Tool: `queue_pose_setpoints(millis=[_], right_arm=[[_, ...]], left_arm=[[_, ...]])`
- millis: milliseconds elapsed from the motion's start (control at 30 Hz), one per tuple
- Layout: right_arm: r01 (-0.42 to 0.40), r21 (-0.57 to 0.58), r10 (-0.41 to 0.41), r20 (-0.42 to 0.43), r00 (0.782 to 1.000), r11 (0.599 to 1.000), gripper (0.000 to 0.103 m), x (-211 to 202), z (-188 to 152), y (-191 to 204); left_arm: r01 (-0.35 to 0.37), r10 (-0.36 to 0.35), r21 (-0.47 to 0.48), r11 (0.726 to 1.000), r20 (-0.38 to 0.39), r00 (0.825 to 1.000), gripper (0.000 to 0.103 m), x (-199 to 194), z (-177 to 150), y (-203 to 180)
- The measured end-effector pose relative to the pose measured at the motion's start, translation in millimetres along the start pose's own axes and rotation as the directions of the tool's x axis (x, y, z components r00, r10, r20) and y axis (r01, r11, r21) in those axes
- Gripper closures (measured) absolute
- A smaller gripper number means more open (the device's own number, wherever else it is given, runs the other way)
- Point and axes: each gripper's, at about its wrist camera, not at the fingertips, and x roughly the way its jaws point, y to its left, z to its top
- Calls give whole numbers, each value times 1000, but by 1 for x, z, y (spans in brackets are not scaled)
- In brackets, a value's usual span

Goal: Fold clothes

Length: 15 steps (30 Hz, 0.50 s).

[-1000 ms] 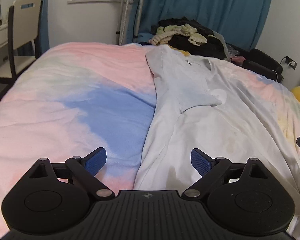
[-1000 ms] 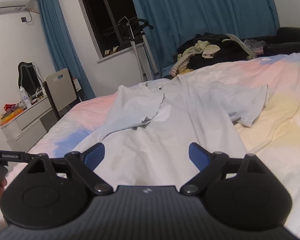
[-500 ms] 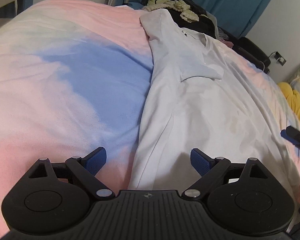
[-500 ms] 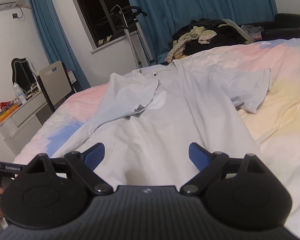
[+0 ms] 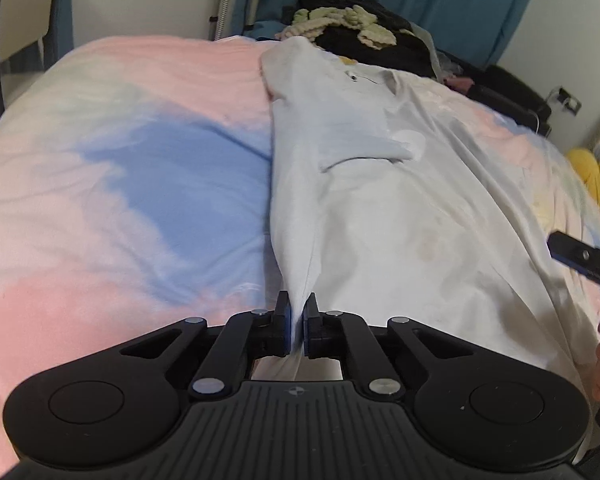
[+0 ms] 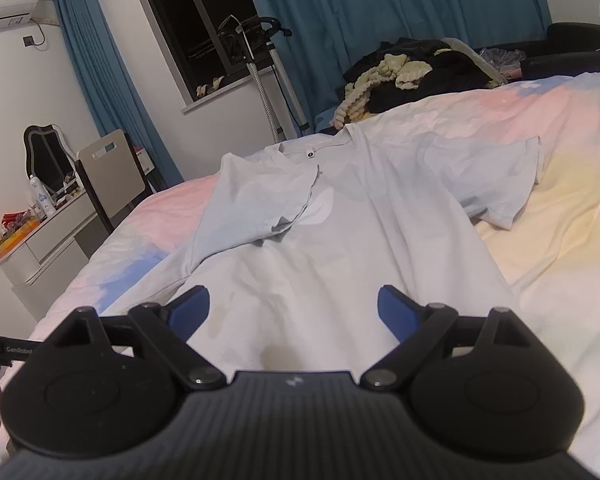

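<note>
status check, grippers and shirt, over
Left gripper shut on white t-shirt hem edge. Right gripper open, above the lower shirt. One sleeve folded in, other spread flat. Nothing in the way.

Count: one white T-shirt (image 6: 340, 240); one bed (image 5: 120, 200); two grippers, left gripper (image 5: 296, 326) and right gripper (image 6: 294, 308); one chair (image 6: 112, 168); one mirror (image 6: 46, 152); one clothes pile (image 6: 416, 64).

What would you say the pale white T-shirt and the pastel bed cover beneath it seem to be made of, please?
The pale white T-shirt looks like thin, matte knit cotton: it drapes softly and bunches into fine creases where the left gripper pinches it. The pastel bed cover seems a smooth, matte woven or brushed fabric with puffy, shallow wrinkles; the exact fibre is unclear.
</note>
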Motion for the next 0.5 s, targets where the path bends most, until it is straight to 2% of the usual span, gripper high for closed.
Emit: queue_pose_setpoints(millis=[133,200,233,267,300,333,367,500], right_arm=[[1,36,-1,2,1000,999,11,-2,1,-7],[-1,54,1,1,1000,999,11,-3,2,-11],[-2,62,2,1,1000,998,11,-4,3,-12],[-2,63,1,1,1000,998,11,-4,3,-13],[-1,63,1,2,1000,998,11,-4,3,-14],[0,63,0,-1,1000,998,11,-3,3,-15],[1,64,0,-4,1000,998,11,-2,3,-15],[-9,86,9,-7,1000,996,11,-2,4,-18]], left_arm=[[-14,15,86,996,-7,1000,96,-9,3,-49],[9,-5,106,994,-36,999,96,-6,2,-72],[24,-17,128,991,-58,998,90,-2,-1,-82],[40,-28,149,988,-79,996,69,1,-4,-93],[70,-48,190,979,-118,992,54,6,-8,-103],[90,-62,216,972,-134,989,30,2,-10,-105],[110,-75,242,964,-151,986,20,-2,-12,-107],[192,-121,339,921,-222,968,17,-18,-21,-116]])
